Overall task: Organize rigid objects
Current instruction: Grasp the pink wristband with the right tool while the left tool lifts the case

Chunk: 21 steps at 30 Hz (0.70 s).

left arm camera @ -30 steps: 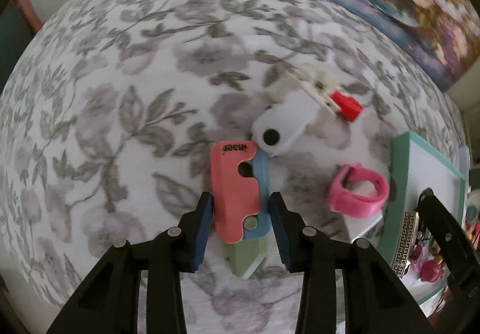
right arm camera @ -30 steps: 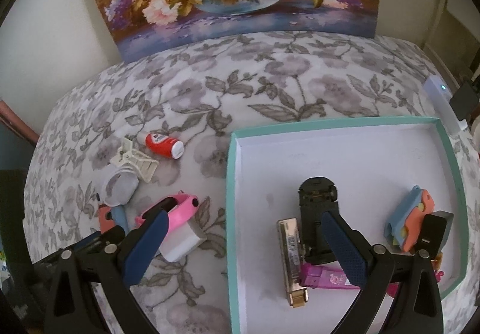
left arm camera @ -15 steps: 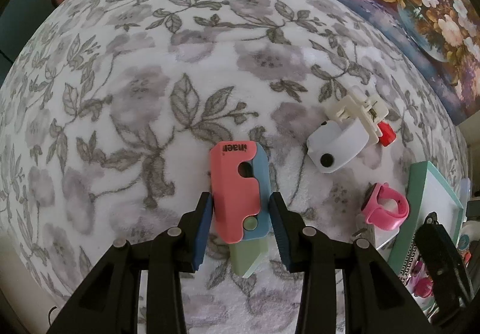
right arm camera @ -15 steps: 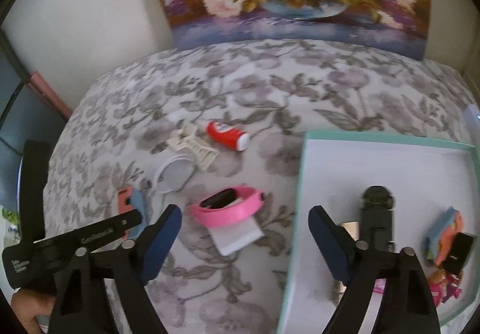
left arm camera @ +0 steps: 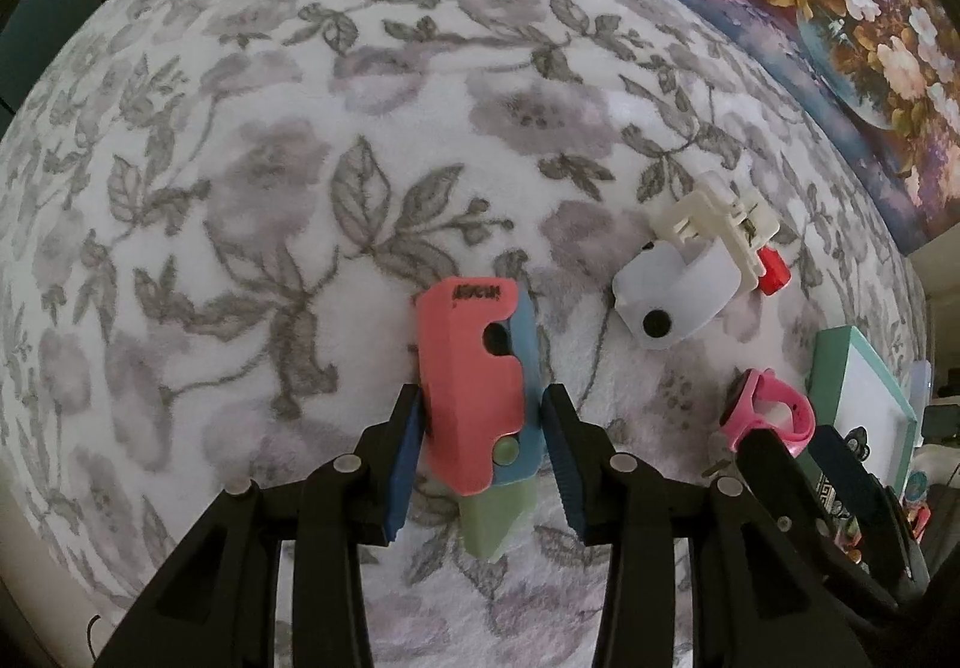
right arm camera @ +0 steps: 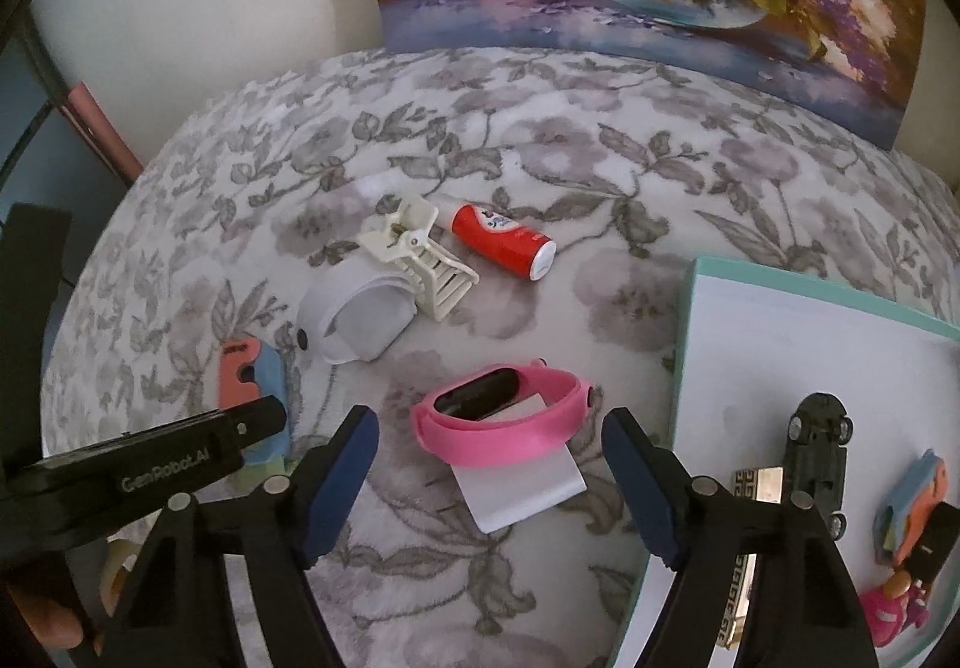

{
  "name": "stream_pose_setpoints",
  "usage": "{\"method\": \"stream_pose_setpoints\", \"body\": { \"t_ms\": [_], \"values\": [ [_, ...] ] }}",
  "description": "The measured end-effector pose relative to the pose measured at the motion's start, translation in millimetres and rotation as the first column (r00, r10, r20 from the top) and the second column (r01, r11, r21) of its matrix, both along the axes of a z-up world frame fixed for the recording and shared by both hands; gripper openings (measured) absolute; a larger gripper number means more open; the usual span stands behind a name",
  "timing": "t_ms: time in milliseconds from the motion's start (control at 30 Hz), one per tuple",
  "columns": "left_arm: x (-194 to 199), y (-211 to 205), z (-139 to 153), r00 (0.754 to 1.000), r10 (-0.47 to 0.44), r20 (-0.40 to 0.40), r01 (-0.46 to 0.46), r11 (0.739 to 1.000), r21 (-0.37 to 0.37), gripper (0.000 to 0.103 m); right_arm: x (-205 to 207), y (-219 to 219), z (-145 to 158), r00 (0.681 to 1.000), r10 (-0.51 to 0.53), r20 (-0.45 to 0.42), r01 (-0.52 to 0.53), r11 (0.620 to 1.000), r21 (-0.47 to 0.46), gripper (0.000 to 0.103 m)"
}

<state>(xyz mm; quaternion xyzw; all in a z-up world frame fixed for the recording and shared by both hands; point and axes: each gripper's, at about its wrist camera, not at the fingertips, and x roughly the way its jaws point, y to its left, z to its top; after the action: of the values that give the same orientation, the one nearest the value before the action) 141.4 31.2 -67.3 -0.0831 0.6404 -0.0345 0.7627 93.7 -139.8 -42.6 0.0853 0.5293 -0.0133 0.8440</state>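
Note:
A toy knife (left arm camera: pixel 474 392) with a pink handle, blue layer and green tip lies along the floral cloth between my left gripper's (left arm camera: pixel 483 446) pads. The pads touch its sides while the jaws ease open. The right wrist view shows the same toy knife (right arm camera: pixel 246 374) partly behind the left gripper's black body. My right gripper (right arm camera: pixel 489 434) straddles a pink wristband (right arm camera: pixel 510 422) resting on a white card (right arm camera: pixel 528 494). Its jaws are closing, with a gap on both sides of the band. The pink wristband (left arm camera: pixel 774 416) also sits at the left wrist view's right edge.
A teal-rimmed white tray (right arm camera: pixel 690 308) at the right holds a black toy car (right arm camera: pixel 816 446), a gold patterned bar (right arm camera: pixel 750 488), a blue-orange toy (right arm camera: pixel 912 506) and a pink figure (right arm camera: pixel 888 614). Behind the band lie a white curved piece (right arm camera: pixel 360 320), a cream clip (right arm camera: pixel 414 260) and a red tube (right arm camera: pixel 504 242).
My right gripper moved left from over the tray to over the pink wristband, and its jaws narrowed. The left gripper shifted across the cloth with the toy knife between its pads.

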Motion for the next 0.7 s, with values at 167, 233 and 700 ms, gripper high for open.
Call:
{"method": "stream_pose_setpoints", "body": {
  "t_ms": [167,233,700],
  "values": [
    [0.4,-1.2,-2.0,1.000,-0.008,0.002,0.008,1.000,0.017,0.043,4.1,3.5,-7.9,1.000,0.005,-0.013,-0.005,1.000,-0.028,0.076],
    [0.9,0.2,-2.0,1.000,-0.007,0.003,0.007,1.000,0.016,0.043,4.8,5.3,-9.5,1.000,0.009,-0.012,-0.009,0.999,-0.035,0.075],
    [4.0,-7.8,-2.7,1.000,-0.011,0.017,0.011,0.999,0.030,0.042,6.2,12.4,-15.5,1.000,0.016,-0.019,-0.018,0.994,-0.105,0.069]
  ]
}}
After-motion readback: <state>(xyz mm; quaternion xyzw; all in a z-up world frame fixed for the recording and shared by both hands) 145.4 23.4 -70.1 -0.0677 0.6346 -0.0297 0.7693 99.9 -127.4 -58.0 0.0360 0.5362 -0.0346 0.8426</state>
